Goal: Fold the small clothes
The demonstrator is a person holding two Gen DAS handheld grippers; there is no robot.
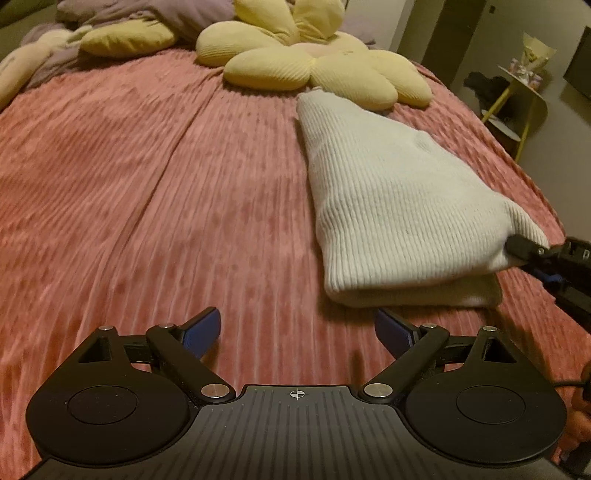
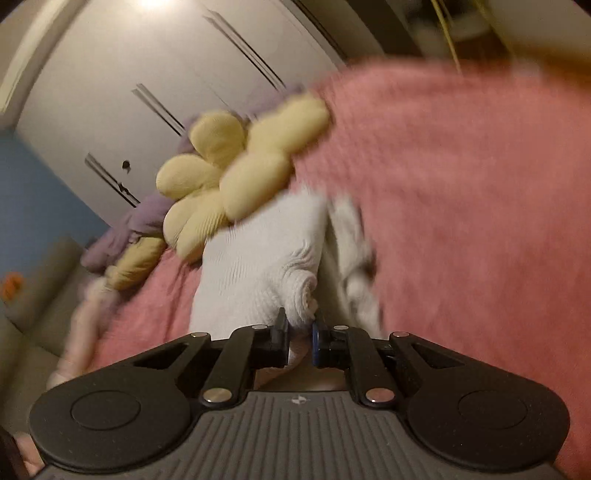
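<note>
A cream ribbed knit garment [image 1: 388,206] lies folded on the pink bedspread [image 1: 147,184], right of centre in the left wrist view. My right gripper [image 1: 524,251] comes in from the right edge and pinches the garment's near right corner, lifting the top layer. In the right wrist view the right gripper [image 2: 300,328] is shut on a bunched fold of the white garment [image 2: 255,266]. My left gripper [image 1: 297,328] hovers low over the bedspread just in front of the garment's near fold, its blue-padded fingers [image 1: 205,328] spread wide with nothing between them.
A yellow flower-shaped cushion [image 1: 314,62] lies just beyond the garment, with purple bedding [image 1: 147,18] behind it. A small yellow-legged side table [image 1: 517,92] stands off the bed's right edge. White wardrobe doors [image 2: 147,92] fill the background of the right wrist view.
</note>
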